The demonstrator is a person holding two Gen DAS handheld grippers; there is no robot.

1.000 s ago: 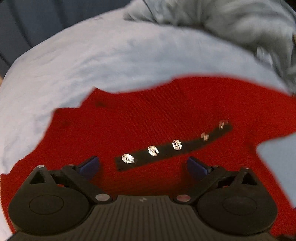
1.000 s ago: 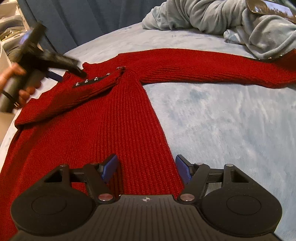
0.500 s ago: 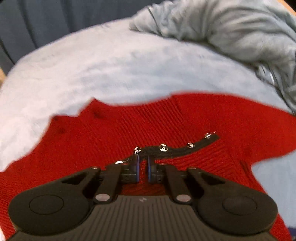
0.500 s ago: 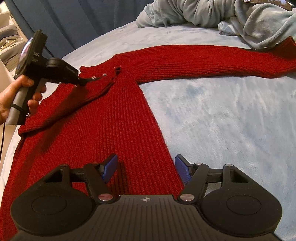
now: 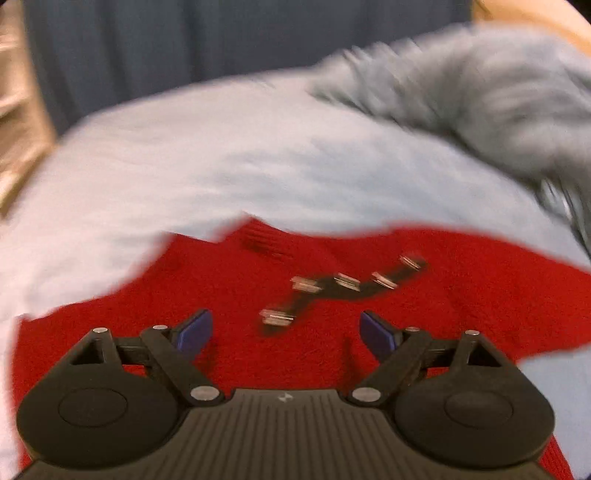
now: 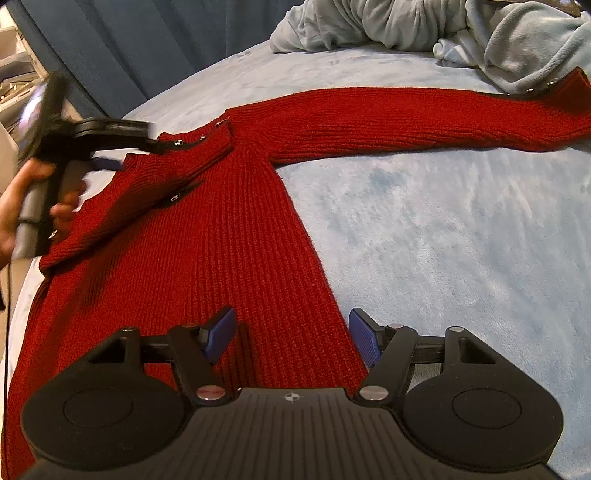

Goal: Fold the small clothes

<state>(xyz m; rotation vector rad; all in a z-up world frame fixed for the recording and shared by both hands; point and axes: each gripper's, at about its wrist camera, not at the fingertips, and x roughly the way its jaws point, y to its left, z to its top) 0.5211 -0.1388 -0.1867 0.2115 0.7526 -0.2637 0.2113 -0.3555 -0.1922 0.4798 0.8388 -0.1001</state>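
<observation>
A red ribbed knit sweater (image 6: 236,236) lies flat on the pale blue blanket, one sleeve (image 6: 424,118) stretched out to the right. Its left sleeve is folded across the chest. A black strip with silver snaps (image 5: 347,286) lies crooked on the red knit (image 5: 461,295). My left gripper (image 5: 286,330) is open and empty just short of that strip; it also shows blurred in the right wrist view (image 6: 110,147). My right gripper (image 6: 291,338) is open and empty over the sweater's lower right edge.
A pale blue plush blanket (image 6: 461,240) covers the surface. A heap of grey-blue fabric (image 6: 461,33) lies at the back right, over the sleeve's cuff. Dark blue curtains (image 6: 129,48) hang behind. Shelving (image 6: 14,74) stands at the far left.
My left gripper shut on the snap strip half a second ago, then opened and let it go; the strip now lies bent. My right gripper has stayed open and nearly still.
</observation>
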